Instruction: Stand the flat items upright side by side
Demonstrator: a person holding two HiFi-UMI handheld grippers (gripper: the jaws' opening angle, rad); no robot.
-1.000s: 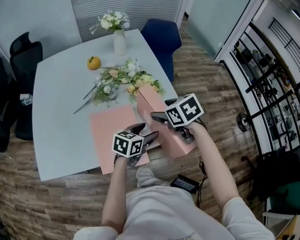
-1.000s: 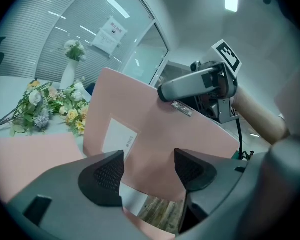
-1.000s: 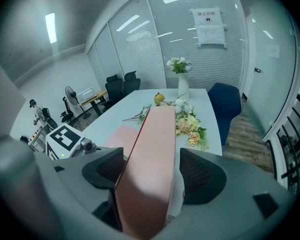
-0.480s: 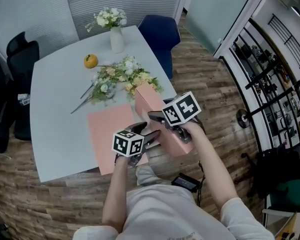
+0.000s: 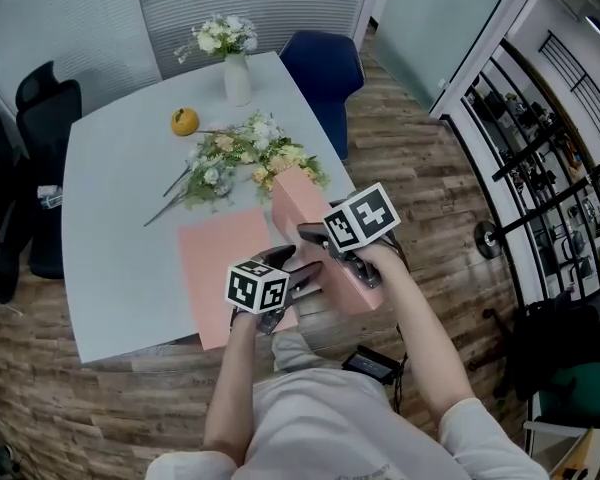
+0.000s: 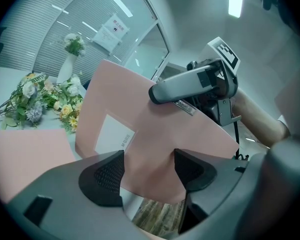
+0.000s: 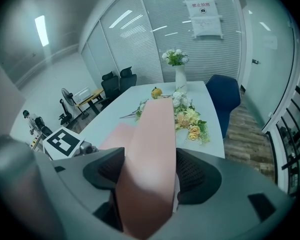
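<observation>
Slipping is looking like the main danger here. The right gripper [image 7: 149,170] is pinching the raised pink folder [image 5: 298,200] near its top edge, with its jaws pressed onto it from both sides. It is holding the folder tilted at the near right corner of the table [image 5: 120,218], and part of the folder is hanging out over the wooden floor [image 5: 410,158]. The left gripper [image 6: 149,168] is sitting at the folder's lower corner with its jaws spread; the sheet is showing face-on in the gap, and neither pad appears to be touching it. Whether the bottom edge is resting on the table is not showing clearly. A second pink folder [image 5: 220,258] is lying flat on the table just beside the raised one. With only one pinch carrying a thin, bendy sheet, the folder is likely to be sagging or swinging. If it is set down this close to the edge, its foot could be skating off the table. With nothing to lean on, it could also tip flat once let go, possibly onto the flowers [image 5: 245,158] nearby. A hasty squeeze on the corner could be creasing it too.
</observation>
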